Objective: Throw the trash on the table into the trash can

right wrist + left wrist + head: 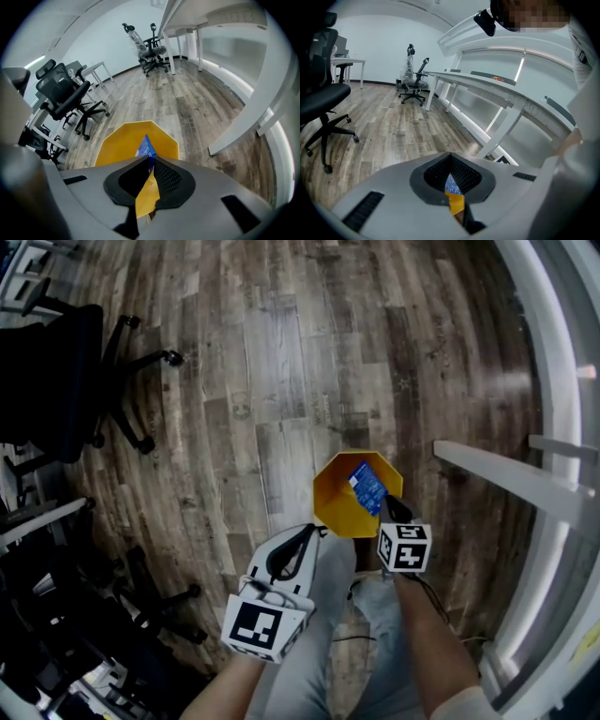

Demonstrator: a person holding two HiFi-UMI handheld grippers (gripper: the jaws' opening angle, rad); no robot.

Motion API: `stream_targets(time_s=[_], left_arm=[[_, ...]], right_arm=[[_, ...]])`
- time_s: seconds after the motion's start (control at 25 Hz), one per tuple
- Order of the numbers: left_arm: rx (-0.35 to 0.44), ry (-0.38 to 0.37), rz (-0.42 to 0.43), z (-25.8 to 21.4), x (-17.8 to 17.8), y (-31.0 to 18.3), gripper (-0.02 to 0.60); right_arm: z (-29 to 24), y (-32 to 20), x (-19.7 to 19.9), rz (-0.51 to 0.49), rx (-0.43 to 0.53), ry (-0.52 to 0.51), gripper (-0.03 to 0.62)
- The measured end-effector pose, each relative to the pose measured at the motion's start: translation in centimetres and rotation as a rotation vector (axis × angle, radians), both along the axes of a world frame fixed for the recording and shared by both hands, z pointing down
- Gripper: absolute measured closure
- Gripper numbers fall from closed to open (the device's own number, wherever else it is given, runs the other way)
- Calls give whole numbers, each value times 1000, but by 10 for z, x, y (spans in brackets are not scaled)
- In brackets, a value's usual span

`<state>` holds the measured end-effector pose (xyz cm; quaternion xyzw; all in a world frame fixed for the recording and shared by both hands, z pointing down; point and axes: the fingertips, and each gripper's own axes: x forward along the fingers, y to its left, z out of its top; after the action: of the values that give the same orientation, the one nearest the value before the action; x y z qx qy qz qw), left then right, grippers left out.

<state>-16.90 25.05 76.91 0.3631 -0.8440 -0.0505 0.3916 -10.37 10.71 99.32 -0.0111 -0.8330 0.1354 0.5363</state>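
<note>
right gripper [387,508] is pinched tight on a blue printed foil wrapper [367,484]. the wrapper sticks out past its tips and hangs over the mouth of the yellow octagonal plastic trash can [330,495], which sits on the wood plank floor [281,381] just under and ahead of the jaws. in the right gripper view the wrapper [146,147] is clamped edge-on between the pads, with the can [115,140] filling the space beyond the tips. left gripper [302,538] has its jaws together with nothing in them, its tip just beside the can's near rim, off to the side of the right one.

we judge the step in hand as the drop. we centre the right tips over the opening, not the rim, and go low enough that the light wrapper can't drift out. we open the jaws fully in one go, since thin foil may cling to a pad; a small shake may help. we hold the left gripper off the can so it doesn't knock it.
</note>
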Motion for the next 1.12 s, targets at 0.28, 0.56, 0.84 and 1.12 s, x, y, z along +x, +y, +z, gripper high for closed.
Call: stream_targets(time_s=[0.28,0.56,0.84,1.12], left_arm=[[9,-7,19,-6,-4,-6,581],[13,-14,29,-23,-5,-15,581],[23,-61,38,-83,-9,-32,581],[43,-93,103,-178,-2,-50,581]], right_arm=[[-4,7,2,-31,-40,-3,439],[-41,-4,-10,-17,-35,-57,502],[-152,-14,-33,-80,-65,-217,554],[-322,-15,-42,-175,-85,-372,556]])
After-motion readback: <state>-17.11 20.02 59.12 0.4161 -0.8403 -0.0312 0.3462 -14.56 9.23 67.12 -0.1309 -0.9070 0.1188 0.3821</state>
